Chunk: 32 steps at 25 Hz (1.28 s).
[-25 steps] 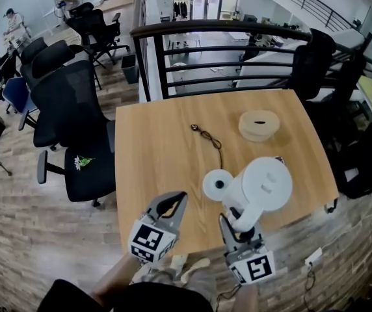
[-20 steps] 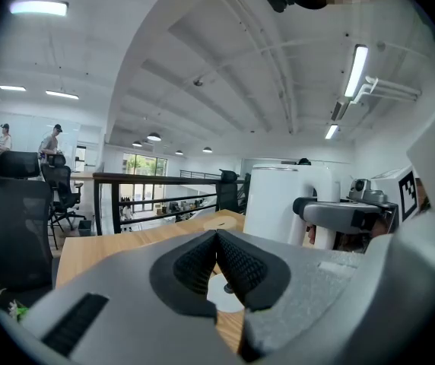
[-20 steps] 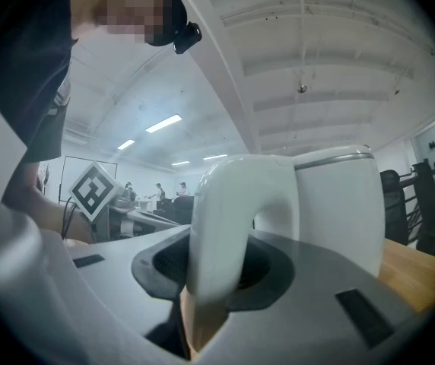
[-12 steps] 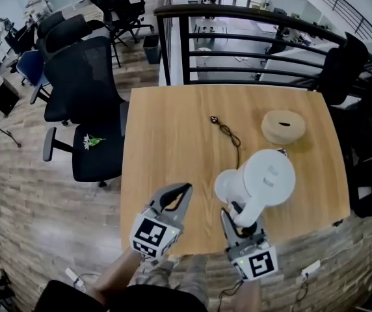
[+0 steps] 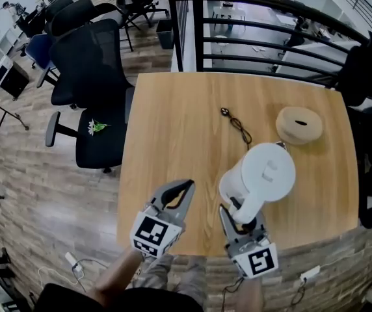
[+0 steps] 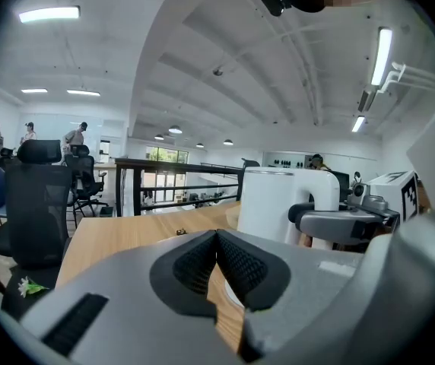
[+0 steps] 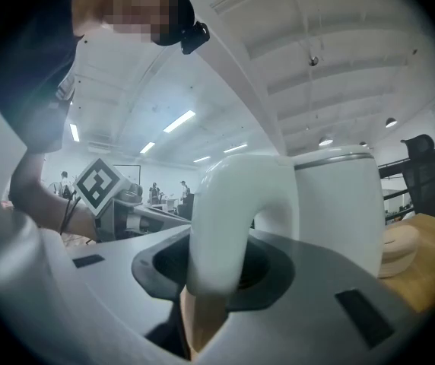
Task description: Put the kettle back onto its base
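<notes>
Kettle (image 5: 267,172), white and upright, is over the near right part of the wooden worktop (image 5: 173,129), held by its curved handle (image 7: 233,204). The right hand-held gripper (image 5: 241,214) is clenched on that handle, whose lower end sits between the dark pads. The base (image 6: 231,299) shows only as a white curved edge on the worktop low beside the kettle, and whether the kettle rests on it cannot be told. The left hand-held gripper (image 5: 187,186) hangs just left of the kettle, apart from it, with its jaws pressed together on nothing. A dark cord (image 5: 238,127) lies on the worktop beyond the kettle, and a tan disc (image 5: 299,125) sits near the far right corner. A black chair (image 5: 95,77) stands at the worktop's left and a dark railing (image 5: 257,8) runs behind it.
</notes>
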Available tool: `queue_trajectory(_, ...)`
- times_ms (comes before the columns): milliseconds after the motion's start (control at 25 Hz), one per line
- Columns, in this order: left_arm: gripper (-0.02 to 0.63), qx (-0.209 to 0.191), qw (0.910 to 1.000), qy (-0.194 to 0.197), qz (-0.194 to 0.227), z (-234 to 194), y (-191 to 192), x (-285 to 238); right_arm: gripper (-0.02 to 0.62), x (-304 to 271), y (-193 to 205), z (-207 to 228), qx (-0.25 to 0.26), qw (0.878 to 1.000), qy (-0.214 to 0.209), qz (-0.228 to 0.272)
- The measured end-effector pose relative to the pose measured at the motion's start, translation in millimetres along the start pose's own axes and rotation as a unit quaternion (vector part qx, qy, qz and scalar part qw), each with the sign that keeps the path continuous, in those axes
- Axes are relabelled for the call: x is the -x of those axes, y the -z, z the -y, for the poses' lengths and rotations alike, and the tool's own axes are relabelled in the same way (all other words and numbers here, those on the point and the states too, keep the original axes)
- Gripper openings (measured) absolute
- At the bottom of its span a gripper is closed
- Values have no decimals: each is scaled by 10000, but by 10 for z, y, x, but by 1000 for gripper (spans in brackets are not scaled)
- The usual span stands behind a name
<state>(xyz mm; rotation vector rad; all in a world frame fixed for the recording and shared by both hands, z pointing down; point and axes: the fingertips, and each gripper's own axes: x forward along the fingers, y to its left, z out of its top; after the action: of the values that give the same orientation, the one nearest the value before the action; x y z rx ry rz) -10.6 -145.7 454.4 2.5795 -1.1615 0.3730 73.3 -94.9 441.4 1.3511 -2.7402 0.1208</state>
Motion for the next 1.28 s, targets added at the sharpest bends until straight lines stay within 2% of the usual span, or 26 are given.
queue_trajectory(680,2,152,9995,-216,-180,-104,288,-62,106,-131,395,1,-133,9995,-252,-156)
queue_trajectory(840,2,71,9996,-226,-130,-108,301,-37,106,-122,400,-12,-103,9996,-228,-145)
queue_trajectory(1280,2,156,9995,-150,-218,-59,361,-19,106,-84,405,-75,19,9998,-214,-27)
